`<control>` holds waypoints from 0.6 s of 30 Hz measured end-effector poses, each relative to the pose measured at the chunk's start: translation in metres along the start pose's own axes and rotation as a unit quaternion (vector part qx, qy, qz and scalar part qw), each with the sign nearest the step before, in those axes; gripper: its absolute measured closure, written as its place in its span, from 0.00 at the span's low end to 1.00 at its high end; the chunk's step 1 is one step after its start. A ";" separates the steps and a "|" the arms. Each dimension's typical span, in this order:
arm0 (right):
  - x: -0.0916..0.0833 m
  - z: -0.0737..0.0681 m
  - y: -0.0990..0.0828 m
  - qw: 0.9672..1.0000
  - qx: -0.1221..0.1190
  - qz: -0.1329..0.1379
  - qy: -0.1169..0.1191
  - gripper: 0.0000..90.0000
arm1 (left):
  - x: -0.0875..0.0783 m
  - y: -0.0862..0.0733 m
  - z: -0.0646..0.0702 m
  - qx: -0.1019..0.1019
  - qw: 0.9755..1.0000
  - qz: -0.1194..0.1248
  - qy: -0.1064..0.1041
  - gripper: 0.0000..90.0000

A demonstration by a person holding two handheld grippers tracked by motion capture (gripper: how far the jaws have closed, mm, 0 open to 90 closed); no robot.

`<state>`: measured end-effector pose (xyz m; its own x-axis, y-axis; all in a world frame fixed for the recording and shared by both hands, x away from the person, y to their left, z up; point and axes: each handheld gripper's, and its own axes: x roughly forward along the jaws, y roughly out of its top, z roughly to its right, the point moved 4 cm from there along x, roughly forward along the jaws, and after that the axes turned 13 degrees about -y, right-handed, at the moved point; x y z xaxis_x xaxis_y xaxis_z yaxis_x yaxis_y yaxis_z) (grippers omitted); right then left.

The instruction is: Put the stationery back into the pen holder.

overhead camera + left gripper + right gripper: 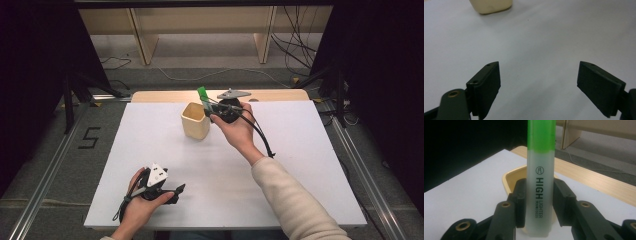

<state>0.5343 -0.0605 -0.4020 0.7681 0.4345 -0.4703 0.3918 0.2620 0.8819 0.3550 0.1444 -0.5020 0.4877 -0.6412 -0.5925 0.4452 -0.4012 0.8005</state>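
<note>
Highlighter (541, 182) stands upright, clamped in the right hand-held gripper (216, 111), just beside and above the cream cup (195, 120) at the surface's (280, 190) far middle. By my judgement the coming move turns on lowering it along its long axis into the cup. The left hand-held gripper (537, 87) rests well apart near the front edge, jaws spread and empty.

Grey floor (45, 150), wooden shelving (200, 25), trailing cables (295, 50).

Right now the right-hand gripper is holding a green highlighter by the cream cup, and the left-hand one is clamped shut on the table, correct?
Not quite. The left gripper is open: the left gripper view shows its jaws spread wide with bare white table between them. The right gripper does hold the green highlighter by the cream cup.
</note>
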 end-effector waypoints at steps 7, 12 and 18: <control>0.003 -0.001 0.003 1.000 0.003 0.002 0.002 0.74 | 0.000 0.000 0.000 0.000 1.000 0.001 0.000 0.21; 0.005 -0.004 0.006 1.000 0.002 0.001 0.003 0.74 | 0.000 0.000 0.000 0.000 1.000 0.000 0.000 0.21; 0.008 -0.006 0.009 1.000 0.003 0.003 0.004 0.74 | 0.000 0.000 0.000 0.000 1.000 0.001 -0.001 0.21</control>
<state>0.5409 -0.0493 -0.3986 0.7662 0.4439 -0.4647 0.3895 0.2544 0.8852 0.3551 0.1444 -0.5020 0.4872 -0.6427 -0.5912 0.4449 -0.3999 0.8013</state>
